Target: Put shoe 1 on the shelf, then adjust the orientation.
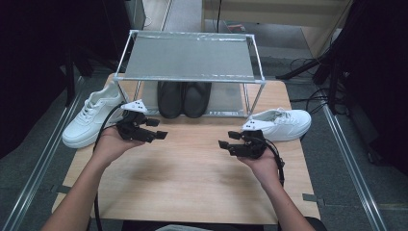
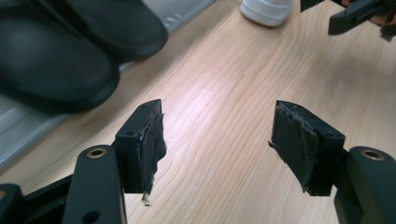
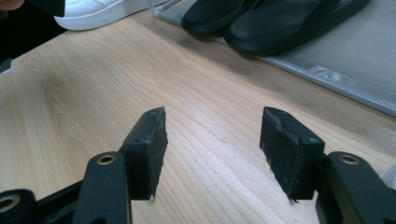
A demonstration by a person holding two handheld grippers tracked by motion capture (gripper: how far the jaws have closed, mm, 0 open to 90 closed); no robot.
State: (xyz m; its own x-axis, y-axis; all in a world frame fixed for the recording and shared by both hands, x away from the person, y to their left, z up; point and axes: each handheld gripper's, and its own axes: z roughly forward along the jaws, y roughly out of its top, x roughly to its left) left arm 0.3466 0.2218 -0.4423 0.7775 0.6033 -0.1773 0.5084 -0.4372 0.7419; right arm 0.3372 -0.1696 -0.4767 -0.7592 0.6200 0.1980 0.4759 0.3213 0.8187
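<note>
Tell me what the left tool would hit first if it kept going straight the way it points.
Probably the bare table: the left tool tilts down at the wood, open and empty. The black slippers lie off to one side. Depth is uncertain.

A pair of black slippers sits on the lower shelf of the metal shoe rack at the wooden table's far edge.
</note>
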